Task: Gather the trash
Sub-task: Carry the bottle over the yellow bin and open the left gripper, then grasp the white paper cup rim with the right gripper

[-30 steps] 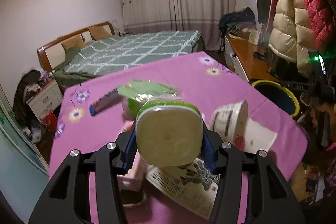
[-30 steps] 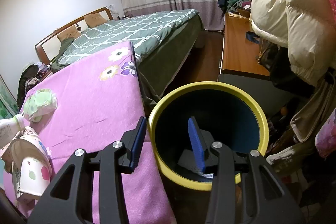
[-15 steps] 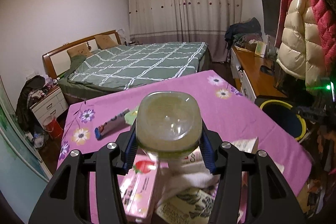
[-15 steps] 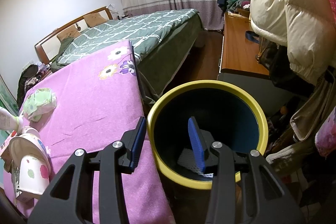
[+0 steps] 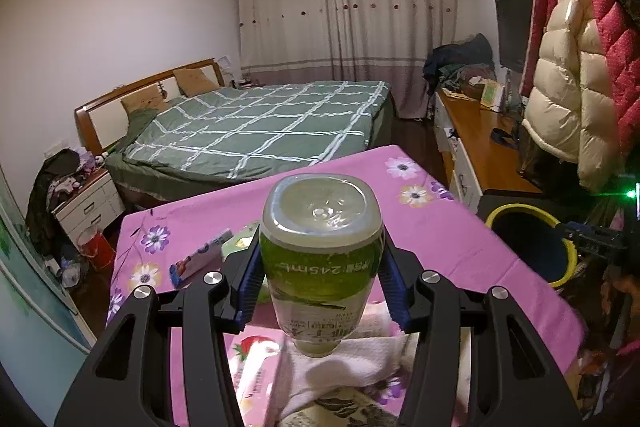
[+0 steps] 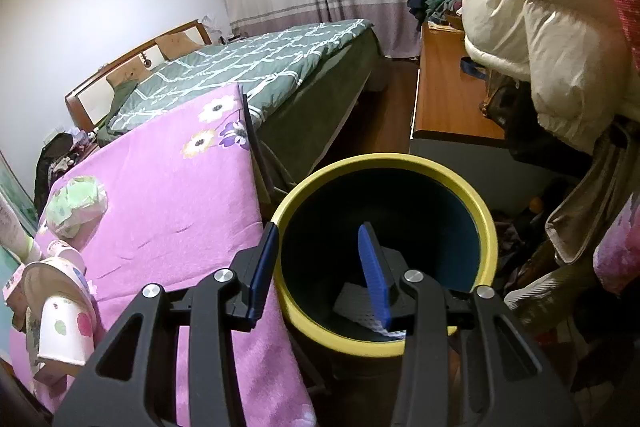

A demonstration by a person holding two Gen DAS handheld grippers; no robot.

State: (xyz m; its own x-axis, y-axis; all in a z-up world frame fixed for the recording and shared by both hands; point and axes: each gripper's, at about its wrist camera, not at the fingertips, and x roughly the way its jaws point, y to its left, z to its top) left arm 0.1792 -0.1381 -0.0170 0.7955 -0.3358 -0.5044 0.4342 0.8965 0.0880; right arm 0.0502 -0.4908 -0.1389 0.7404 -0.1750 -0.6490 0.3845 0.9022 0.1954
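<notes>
Tongs [image 5: 320,287] on the left clamp a squarish clear plastic bottle [image 5: 322,255]; right tongs [image 6: 320,267] gape over the round yellow-rimmed bin [image 6: 486,227] at 12 o'clock.

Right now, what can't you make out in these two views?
- Bottle cap, left view: below the gripper, hidden by the bottle's own body.
- Bin bottom, right view: dark, partly behind the right gripper.
- Paper cup contents, right view: mouth faces away.
</notes>
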